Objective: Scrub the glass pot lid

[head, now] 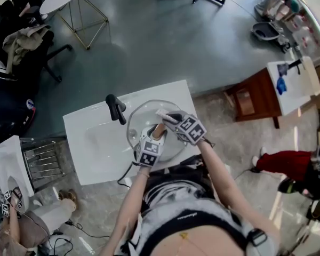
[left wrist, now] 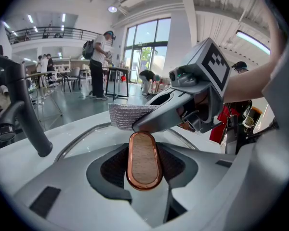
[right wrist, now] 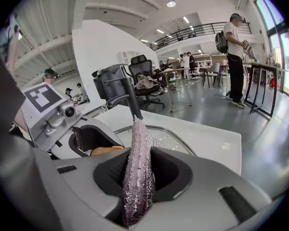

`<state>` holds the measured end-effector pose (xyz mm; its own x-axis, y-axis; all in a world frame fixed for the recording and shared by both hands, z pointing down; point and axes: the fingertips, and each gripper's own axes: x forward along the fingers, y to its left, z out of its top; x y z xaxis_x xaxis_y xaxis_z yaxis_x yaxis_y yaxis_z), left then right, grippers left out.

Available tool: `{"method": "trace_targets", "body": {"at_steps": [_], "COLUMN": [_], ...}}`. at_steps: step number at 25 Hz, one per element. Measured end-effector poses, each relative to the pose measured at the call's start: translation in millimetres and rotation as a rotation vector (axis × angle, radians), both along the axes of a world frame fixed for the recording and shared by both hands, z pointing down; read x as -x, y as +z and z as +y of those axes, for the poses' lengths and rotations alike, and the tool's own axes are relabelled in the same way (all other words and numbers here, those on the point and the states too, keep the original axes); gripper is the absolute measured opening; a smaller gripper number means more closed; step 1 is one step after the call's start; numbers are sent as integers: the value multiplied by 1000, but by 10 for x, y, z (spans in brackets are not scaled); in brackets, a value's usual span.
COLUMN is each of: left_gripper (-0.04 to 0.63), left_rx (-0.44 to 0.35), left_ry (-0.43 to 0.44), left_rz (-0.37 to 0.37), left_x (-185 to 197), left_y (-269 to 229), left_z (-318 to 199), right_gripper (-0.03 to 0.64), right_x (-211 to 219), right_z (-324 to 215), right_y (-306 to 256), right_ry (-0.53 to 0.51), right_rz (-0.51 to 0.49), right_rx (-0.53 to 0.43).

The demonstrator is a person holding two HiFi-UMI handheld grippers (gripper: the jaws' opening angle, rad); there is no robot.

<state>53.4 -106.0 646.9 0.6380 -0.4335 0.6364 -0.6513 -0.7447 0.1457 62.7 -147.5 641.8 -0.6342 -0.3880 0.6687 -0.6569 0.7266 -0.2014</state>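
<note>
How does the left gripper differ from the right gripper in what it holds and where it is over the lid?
The left gripper clamps the rigid wooden knob of the glass lid in its jaws; the right gripper pinches a soft silvery scrubbing cloth. The left gripper sits at the lid's centre; the right gripper is beside it, over the glass. Both are shut on something and point down at the lid.

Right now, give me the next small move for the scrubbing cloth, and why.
Probably lower the right gripper so its pinched cloth presses on the glass lid, then wipe: the left gripper grips the lid's handle, steadying it over the sink.
</note>
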Motion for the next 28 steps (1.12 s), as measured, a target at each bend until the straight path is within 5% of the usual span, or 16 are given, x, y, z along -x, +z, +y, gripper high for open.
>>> {"method": "trace_targets", "body": {"at_steps": [7,28], "left_gripper": [172,172], "left_rx": [6,2], "left_ry": [-7,-8], "left_rz": [13,10], "left_x": [-12,-35], "left_y": [84,62], "left_z": [16,4], "right_gripper": [91,91], "right_x": [0,198], "right_z": [36,-467], "right_y": [10,130], "right_ry": [-126,-115], "right_rz": [-71,73], "right_rx": [66,-16]}}
